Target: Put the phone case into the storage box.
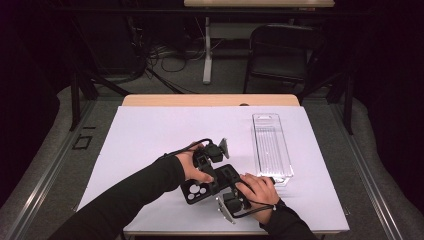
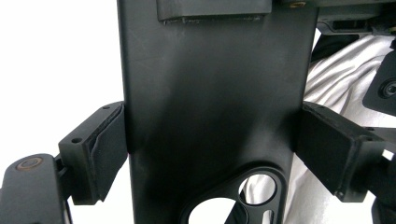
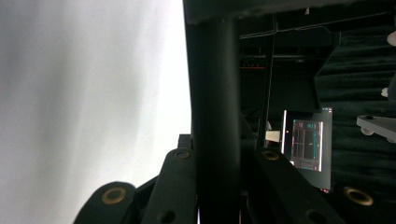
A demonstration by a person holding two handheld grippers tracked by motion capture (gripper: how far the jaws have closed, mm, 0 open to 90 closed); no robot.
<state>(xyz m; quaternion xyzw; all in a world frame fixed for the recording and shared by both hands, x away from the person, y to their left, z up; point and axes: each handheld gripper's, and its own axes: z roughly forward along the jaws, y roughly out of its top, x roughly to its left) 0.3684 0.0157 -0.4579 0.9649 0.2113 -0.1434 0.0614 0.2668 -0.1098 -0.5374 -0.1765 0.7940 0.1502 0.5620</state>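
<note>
A black phone case (image 1: 197,190) with round camera cut-outs is held over the near middle of the white table sheet (image 1: 150,135). My left gripper (image 1: 214,174) comes in from the far side and is shut across the case's width. In the left gripper view both pads (image 2: 109,149) press on the long edges of the case (image 2: 215,107). My right gripper (image 1: 229,186) comes in from the near right. In the right gripper view its jaws are shut on the thin edge of the case (image 3: 217,93), around the right gripper's (image 3: 217,186) midpoint.
A clear plastic tray (image 1: 271,147) lies lengthwise on the right part of the sheet, just beyond the right hand. A black chair (image 1: 282,50) and a table leg stand behind the table. Dark floor surrounds the table.
</note>
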